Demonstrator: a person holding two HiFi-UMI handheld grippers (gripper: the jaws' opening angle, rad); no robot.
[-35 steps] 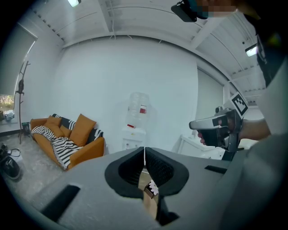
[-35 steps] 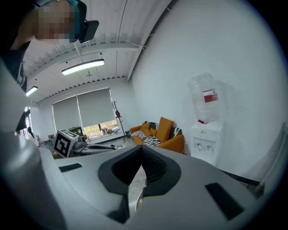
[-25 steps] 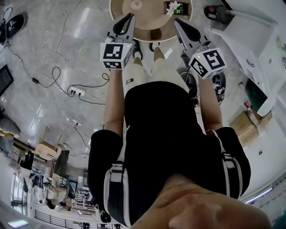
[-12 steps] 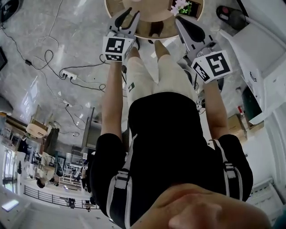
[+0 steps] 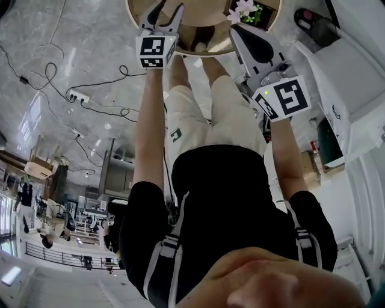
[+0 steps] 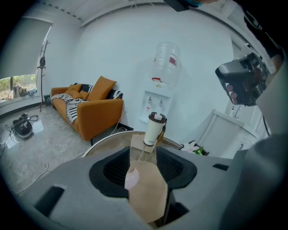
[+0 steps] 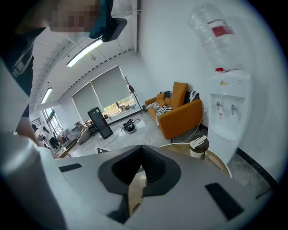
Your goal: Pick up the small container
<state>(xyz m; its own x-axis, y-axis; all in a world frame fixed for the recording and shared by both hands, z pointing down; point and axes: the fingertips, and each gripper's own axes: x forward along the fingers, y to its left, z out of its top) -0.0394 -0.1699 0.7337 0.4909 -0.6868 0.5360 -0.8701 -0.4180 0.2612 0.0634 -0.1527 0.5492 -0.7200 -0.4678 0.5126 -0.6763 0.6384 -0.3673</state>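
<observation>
A small cream tumbler with a dark lid [image 6: 154, 129] stands upright on a round wooden table [image 6: 108, 141], straight beyond my left gripper [image 6: 143, 152]. The left jaws stand apart and have just been opening; nothing is held between them, and only the tabletop with a pale pink spoon-shaped thing [image 6: 132, 178] shows through the gap. In the right gripper view the tumbler [image 7: 199, 146] sits ahead and to the right of my right gripper [image 7: 141, 148], whose tips meet. In the head view the left gripper [image 5: 167, 7] and right gripper [image 5: 236, 29] both reach over the table's near rim [image 5: 204, 47].
A pink flower in a green pot [image 5: 243, 9] stands on the table's right part. An orange sofa [image 6: 90, 112] and a water dispenser [image 6: 157, 96] stand behind the table. A white cabinet [image 5: 343, 72] is at the right. Cables and a power strip [image 5: 78, 96] lie on the floor.
Both grippers have moved toward the table, the left one further. The left jaws, together a second ago, now stand apart. The right jaws stay together.
</observation>
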